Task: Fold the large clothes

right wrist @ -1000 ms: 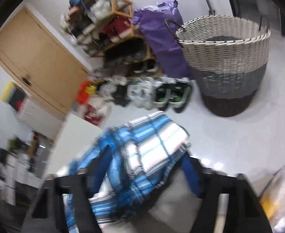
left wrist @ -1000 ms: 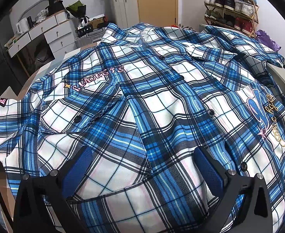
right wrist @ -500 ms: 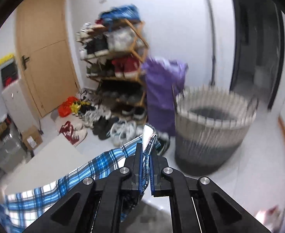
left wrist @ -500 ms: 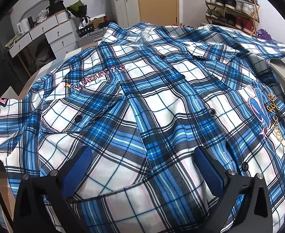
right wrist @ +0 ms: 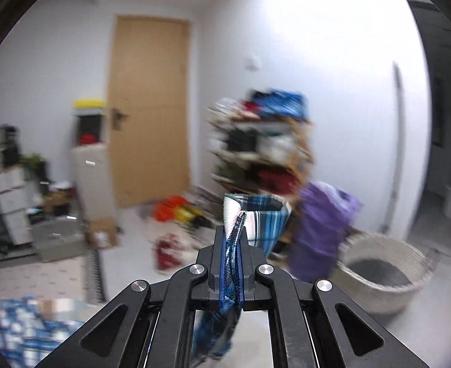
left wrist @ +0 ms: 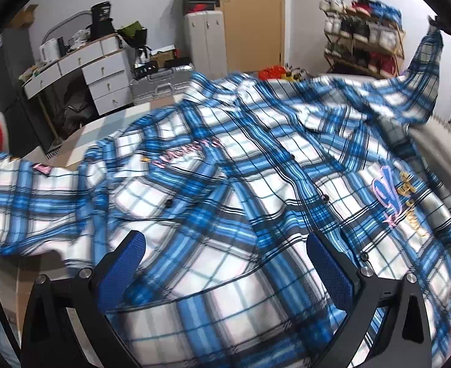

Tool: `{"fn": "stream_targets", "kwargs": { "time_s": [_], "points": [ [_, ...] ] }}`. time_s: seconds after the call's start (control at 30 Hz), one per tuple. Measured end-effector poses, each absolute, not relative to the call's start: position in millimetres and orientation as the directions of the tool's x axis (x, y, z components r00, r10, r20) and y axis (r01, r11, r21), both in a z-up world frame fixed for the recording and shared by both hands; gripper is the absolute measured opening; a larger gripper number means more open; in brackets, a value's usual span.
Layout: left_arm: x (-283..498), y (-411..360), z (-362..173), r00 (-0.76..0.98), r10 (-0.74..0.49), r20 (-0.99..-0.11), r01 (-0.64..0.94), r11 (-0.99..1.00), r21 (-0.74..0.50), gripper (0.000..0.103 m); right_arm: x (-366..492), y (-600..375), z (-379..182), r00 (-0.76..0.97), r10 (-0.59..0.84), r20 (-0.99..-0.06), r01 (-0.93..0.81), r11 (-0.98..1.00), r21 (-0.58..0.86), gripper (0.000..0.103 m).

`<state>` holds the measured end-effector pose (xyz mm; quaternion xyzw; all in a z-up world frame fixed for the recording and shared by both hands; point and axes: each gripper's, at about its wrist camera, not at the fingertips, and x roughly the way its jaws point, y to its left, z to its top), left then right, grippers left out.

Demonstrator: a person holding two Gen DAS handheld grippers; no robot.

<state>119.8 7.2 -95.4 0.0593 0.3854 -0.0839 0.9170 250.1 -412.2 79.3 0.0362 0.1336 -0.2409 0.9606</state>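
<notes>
Right wrist view: right gripper (right wrist: pixel 232 247) jaws clamped on a raised edge of the blue plaid shirt (left wrist: pixel 225 184), which is spread across the table; left gripper (left wrist: pixel 225 260) wide open above it, gripping nothing

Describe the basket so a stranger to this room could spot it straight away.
In the right wrist view, find the wooden door on the far wall, then go right past the cluttered shoe rack to the purple bag. The basket stands on the floor just right of that bag. It is the only woven thing there: round, open-topped, with a pale rim.
</notes>
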Motion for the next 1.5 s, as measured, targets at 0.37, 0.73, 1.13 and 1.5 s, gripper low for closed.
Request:
{"fn": "stream_targets", "kwargs": {
  "time_s": [0.37, 0.73, 1.13, 1.5],
  "points": [
    [82, 92, -74, 0.732, -0.005, -0.681, 0.006, 1.000, -0.001, 0.102, 283, -162, 91, 0.974, 0.049, -0.221, -0.053, 0.999, -0.010, 0.005],
    [64, 152, -86, 0.730, 0.032, -0.683, -0.132, 0.987, -0.095, 0.102, 337, 58, -116, 0.628, 0.530, -0.570, -0.387, 0.848, 0.362, 0.005],
    [62, 160, -98, 0.726, 0.004, -0.688, -0.126, 0.984, -0.126, 0.102, 320, 122, -211, 0.419, 0.585, -0.694, -0.420, 0.803, 0.423, 0.016],
    [51, 158, -87, 0.744, 0.038, -0.667, -0.128, 0.988, -0.086, 0.102, 302, 49, -163, 0.331, 0.774, -0.539, -0.415, 0.633, 0.653, 0.093]
  ]
}}
